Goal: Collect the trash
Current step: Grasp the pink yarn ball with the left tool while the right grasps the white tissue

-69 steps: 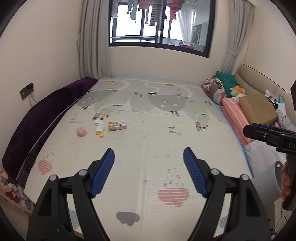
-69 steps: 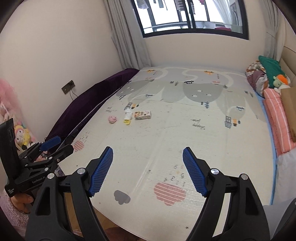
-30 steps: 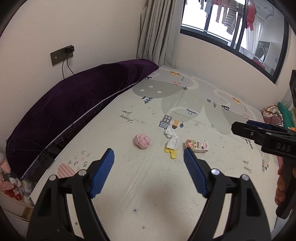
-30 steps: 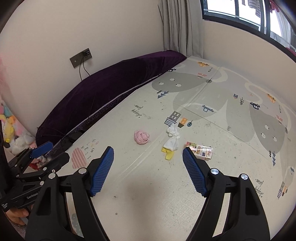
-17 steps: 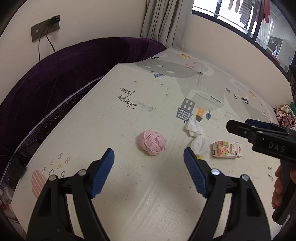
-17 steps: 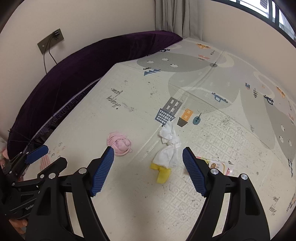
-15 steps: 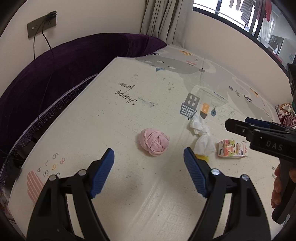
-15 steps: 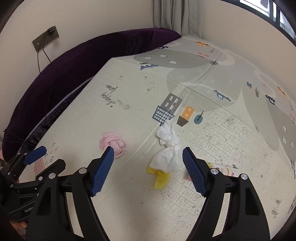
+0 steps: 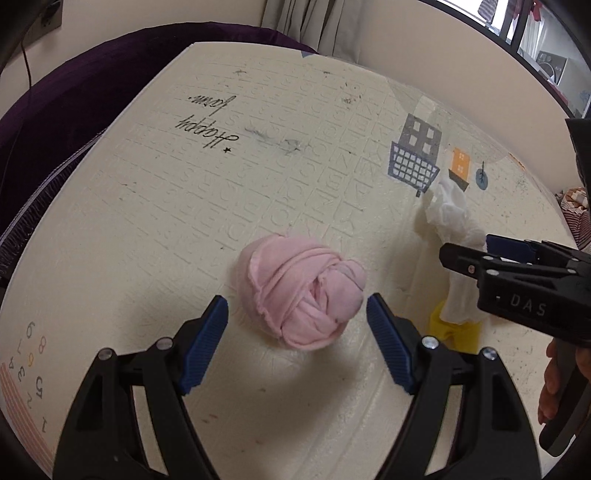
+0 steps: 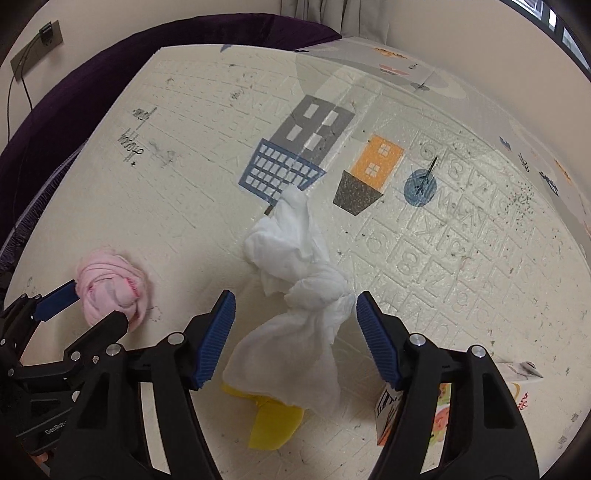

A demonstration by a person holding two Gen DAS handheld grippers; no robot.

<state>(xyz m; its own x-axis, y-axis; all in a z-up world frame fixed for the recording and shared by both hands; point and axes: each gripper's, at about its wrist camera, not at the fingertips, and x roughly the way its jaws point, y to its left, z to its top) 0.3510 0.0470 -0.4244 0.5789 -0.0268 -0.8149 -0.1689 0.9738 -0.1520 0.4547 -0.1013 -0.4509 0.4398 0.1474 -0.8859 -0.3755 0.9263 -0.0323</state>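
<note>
A pink balled-up cloth [image 9: 301, 291] lies on the cream play mat [image 9: 207, 192]. My left gripper [image 9: 297, 317] hangs open right over it, with the ball in the gap and the pads clear of it. To its right lies a crumpled white tissue [image 10: 295, 266] on a yellow scrap [image 10: 273, 421]. My right gripper [image 10: 294, 314] straddles the tissue. Its jaws are closing, and the blue pads stand apart from the paper on both sides. The right wrist view also shows the pink cloth [image 10: 110, 280] and the left gripper [image 10: 98, 306].
A small printed carton [image 10: 439, 406] lies on the mat, partly hidden behind the right finger. A dark purple cushion [image 9: 55, 110] runs along the mat's left edge under a wall socket [image 10: 37, 40]. Curtains [image 9: 314, 22] hang at the far wall. A hand [image 9: 554, 384] holds the right gripper.
Both grippers have dropped steeply toward the mat. The pink cloth now sits between the left jaws and the tissue between the right jaws. The right jaws have narrowed a little.
</note>
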